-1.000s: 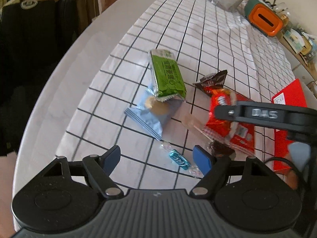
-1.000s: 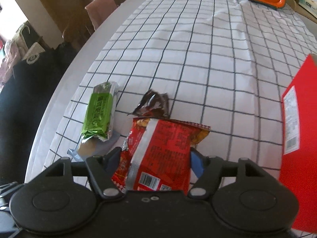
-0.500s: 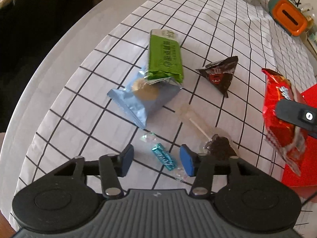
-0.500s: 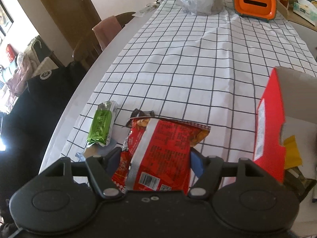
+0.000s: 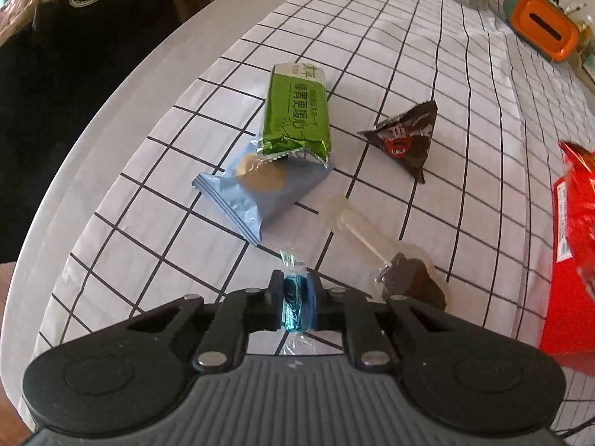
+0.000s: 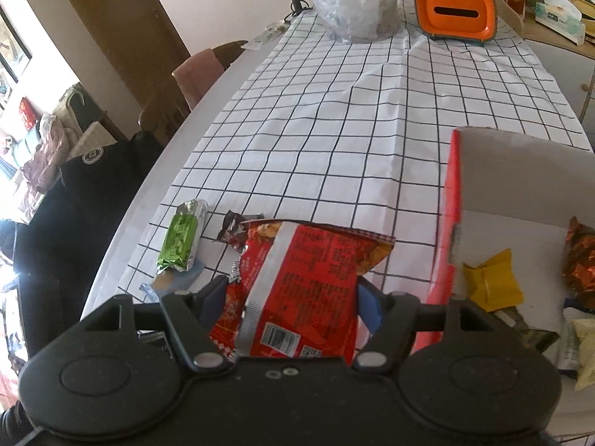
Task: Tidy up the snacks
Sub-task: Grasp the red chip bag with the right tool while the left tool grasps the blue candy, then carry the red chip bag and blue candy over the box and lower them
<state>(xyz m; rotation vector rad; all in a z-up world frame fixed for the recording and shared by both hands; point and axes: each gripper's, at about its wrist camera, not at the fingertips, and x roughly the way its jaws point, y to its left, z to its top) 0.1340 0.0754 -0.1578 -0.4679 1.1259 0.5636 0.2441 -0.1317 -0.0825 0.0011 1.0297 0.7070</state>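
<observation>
My left gripper (image 5: 293, 306) is shut on a small teal wrapped candy (image 5: 294, 303) just above the checked tablecloth. Ahead of it lie a green snack bar (image 5: 297, 111), a light blue cookie packet (image 5: 256, 193), a dark triangular chocolate packet (image 5: 405, 141) and a clear-wrapped chocolate lollipop (image 5: 405, 278). My right gripper (image 6: 293, 304) is shut on a red chip bag (image 6: 308, 282), held above the table just left of the red cardboard box (image 6: 446, 223). The box holds a yellow packet (image 6: 491, 278) and other snacks. The red bag also shows at the right edge of the left wrist view (image 5: 576, 200).
An orange tissue box (image 6: 455, 11) and a clear plastic bag (image 6: 353, 0) stand at the table's far end. A chair with pink cloth (image 6: 197, 70) and dark clothing (image 6: 93, 193) sit beyond the table's left edge. The table's rounded edge (image 5: 122, 111) runs along the left.
My left gripper came down and shut on the teal candy. My right gripper lifted the red chip bag and carried it right, next to the red box, whose inside now shows.
</observation>
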